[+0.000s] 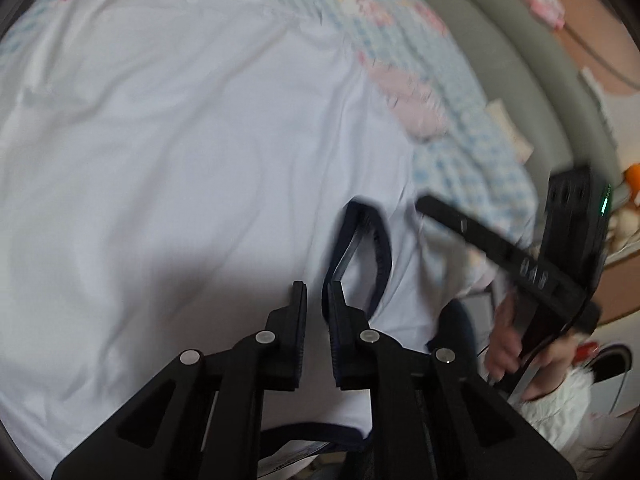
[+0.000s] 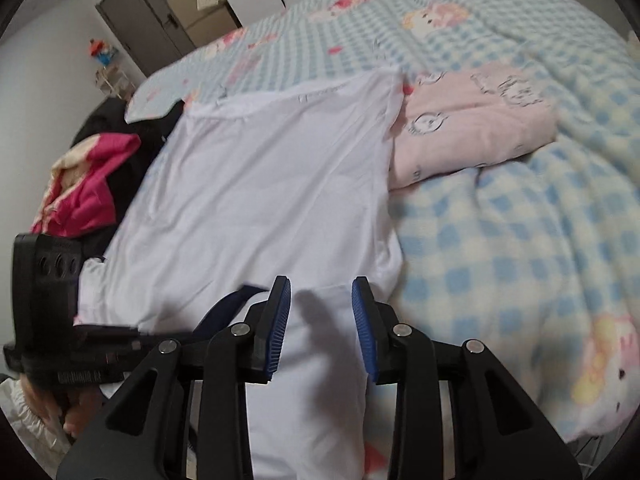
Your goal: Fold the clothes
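Lying spread across the checked bed cover [image 2: 500, 240], the white shirt [image 2: 260, 200] has its dark collar [image 1: 360, 248] turned toward the grippers. The left gripper [image 1: 318, 300] hovers at that collar with a narrow gap between its fingers, gripping nothing. The right gripper [image 2: 321, 300] hangs wide apart over the shirt's near edge, beside folded pink clothing [image 2: 472, 128].

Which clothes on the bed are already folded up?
The pink garment, a neat folded bundle. The white shirt beside it lies spread flat; the magenta clothes are just heaped.
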`<action>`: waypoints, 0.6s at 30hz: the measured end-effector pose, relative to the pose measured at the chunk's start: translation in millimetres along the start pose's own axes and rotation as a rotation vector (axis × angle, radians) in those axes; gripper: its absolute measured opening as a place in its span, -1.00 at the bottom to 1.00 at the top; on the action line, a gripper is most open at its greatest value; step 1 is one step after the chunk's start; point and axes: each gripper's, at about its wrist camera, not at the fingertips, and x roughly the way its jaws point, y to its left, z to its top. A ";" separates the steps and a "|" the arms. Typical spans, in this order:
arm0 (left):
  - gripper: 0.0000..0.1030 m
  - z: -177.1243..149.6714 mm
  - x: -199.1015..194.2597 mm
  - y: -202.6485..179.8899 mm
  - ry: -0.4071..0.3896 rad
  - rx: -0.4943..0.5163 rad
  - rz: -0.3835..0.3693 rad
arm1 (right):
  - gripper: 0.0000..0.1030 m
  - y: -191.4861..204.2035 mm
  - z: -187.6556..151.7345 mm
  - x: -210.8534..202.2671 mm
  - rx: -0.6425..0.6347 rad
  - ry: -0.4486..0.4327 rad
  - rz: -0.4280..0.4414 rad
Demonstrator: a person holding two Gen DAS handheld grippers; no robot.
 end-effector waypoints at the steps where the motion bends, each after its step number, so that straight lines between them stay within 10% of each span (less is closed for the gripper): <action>1: -0.62 0.4 -3.3 -2.0 -0.014 0.012 -0.013 | -0.37 -1.4 -2.9 -6.1 0.010 -0.006 0.009; 4: -0.10 -1.5 -6.6 -10.1 -0.034 0.057 -0.063 | -0.37 -7.5 -14.3 -21.5 0.049 -0.010 0.041; 10: -0.14 -9.7 17.1 -31.6 0.040 0.168 -0.057 | -0.37 -20.7 -46.7 -18.1 0.116 0.053 0.047; 11: -0.17 -11.0 22.1 -35.3 0.058 0.188 -0.050 | -0.37 -22.8 -50.7 -15.4 0.124 0.066 0.046; 13: -0.87 -11.7 35.9 -36.2 0.092 0.208 0.006 | -0.37 -27.4 -54.9 -13.6 0.147 0.076 0.056; 18: -0.91 10.3 24.3 -30.6 0.009 0.169 0.018 | -0.37 -21.8 -56.2 -18.0 0.126 0.072 0.039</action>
